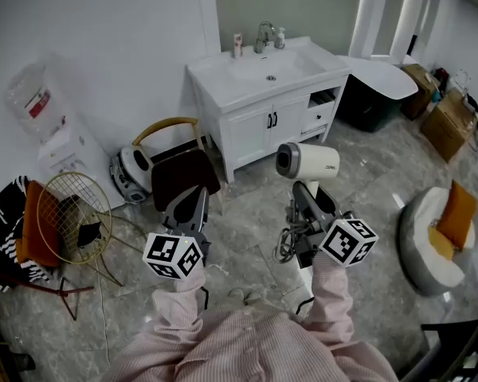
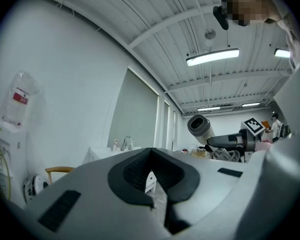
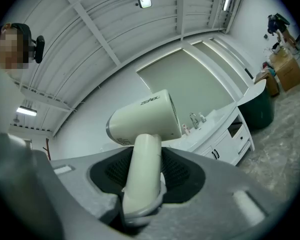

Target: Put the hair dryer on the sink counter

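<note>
Cream plastic hair dryer (image 1: 307,161), gripped low on its handle by the right gripper (image 1: 304,197), whose jaws are closed tight on it. It is carried barrel-up in the air, well short of the sink counter (image 1: 217,78). Holding it by the handle likely leaves the body free to be laid down. Its cord (image 1: 285,245) looks bundled at the gripper, off the floor. The left gripper (image 1: 190,207), jaws together on nothing, rides equally short of the counter, beside the dryer.
</note>
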Motion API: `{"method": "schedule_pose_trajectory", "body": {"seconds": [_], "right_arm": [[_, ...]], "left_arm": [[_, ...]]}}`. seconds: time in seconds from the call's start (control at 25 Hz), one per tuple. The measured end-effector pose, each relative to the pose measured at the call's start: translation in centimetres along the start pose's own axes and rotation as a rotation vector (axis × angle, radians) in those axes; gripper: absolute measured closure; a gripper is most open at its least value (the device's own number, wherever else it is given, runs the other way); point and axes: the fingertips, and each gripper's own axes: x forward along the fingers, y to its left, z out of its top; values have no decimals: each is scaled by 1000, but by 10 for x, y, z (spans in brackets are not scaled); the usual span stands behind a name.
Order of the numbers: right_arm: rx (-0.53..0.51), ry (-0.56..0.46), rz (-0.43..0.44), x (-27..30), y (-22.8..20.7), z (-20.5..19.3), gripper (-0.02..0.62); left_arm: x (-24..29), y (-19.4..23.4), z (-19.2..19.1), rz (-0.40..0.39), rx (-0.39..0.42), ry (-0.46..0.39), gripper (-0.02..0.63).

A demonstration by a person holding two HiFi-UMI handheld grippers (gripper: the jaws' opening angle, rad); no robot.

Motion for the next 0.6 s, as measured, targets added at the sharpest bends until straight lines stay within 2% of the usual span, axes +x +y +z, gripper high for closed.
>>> {"method": "schedule_pose_trajectory", "body": {"seconds": [0.28,0.6], "right_arm": [[2,8,-8,9,-14,1,430],[3,21,20,51,-30,3,430]], "left_arm": [[6,5,-12,24,-25,12,609],[40,27,-22,31,-46,18,609]]}}
